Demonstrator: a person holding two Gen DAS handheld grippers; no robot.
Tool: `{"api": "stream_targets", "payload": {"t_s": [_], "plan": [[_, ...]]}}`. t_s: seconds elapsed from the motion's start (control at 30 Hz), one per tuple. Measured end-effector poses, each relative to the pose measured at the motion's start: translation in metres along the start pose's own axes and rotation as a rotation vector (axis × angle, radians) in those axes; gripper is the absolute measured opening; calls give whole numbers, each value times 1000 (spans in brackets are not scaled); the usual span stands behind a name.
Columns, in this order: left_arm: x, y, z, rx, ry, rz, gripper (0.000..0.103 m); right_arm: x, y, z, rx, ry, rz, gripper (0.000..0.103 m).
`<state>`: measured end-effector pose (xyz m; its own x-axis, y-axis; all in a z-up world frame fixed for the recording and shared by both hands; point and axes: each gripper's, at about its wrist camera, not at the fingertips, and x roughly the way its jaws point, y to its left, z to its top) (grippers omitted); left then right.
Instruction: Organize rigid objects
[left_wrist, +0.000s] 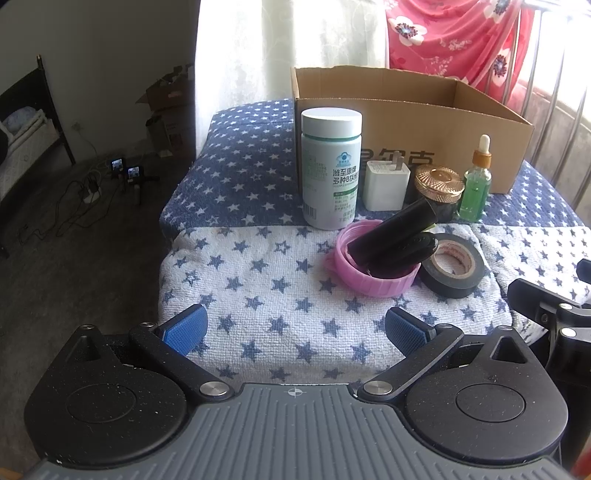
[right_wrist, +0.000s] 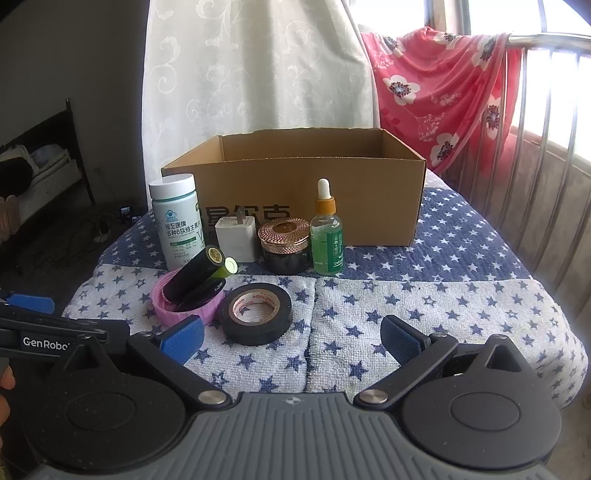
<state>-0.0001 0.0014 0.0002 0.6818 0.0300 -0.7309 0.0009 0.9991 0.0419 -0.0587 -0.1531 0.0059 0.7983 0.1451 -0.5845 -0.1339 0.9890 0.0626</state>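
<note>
Cardboard box (right_wrist: 314, 199) behind bottles; left gripper (left_wrist: 293, 326) and right gripper (right_wrist: 291, 332) wide, seemingly empty.

Left gripper (left_wrist: 295, 330) open — white bottle (left_wrist: 330, 170) upright.

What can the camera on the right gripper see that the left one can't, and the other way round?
Only the right view shows the round ends of the dark tubes lying in the pink lid, and the box's right end. Only the left view shows the phones lit on the floor. Both share the white bottle, charger, jar, dropper bottle, tape and star cloth. Both grippers, left and right, are open.
</note>
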Motion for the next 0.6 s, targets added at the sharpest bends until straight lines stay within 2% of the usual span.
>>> {"api": "stream_targets", "payload": {"t_s": [0.3,0.47,0.6], "plan": [[4,-2,-2,16,-7,-12,103,4,-5,-2,17,-2,2,103],[1,-5,-2,50,-66,-41,103,4,-16,5,51,-41,25,103],[2,-8,3,87,-130,-66,102,7,-27,18,102,-81,106,103]]}}
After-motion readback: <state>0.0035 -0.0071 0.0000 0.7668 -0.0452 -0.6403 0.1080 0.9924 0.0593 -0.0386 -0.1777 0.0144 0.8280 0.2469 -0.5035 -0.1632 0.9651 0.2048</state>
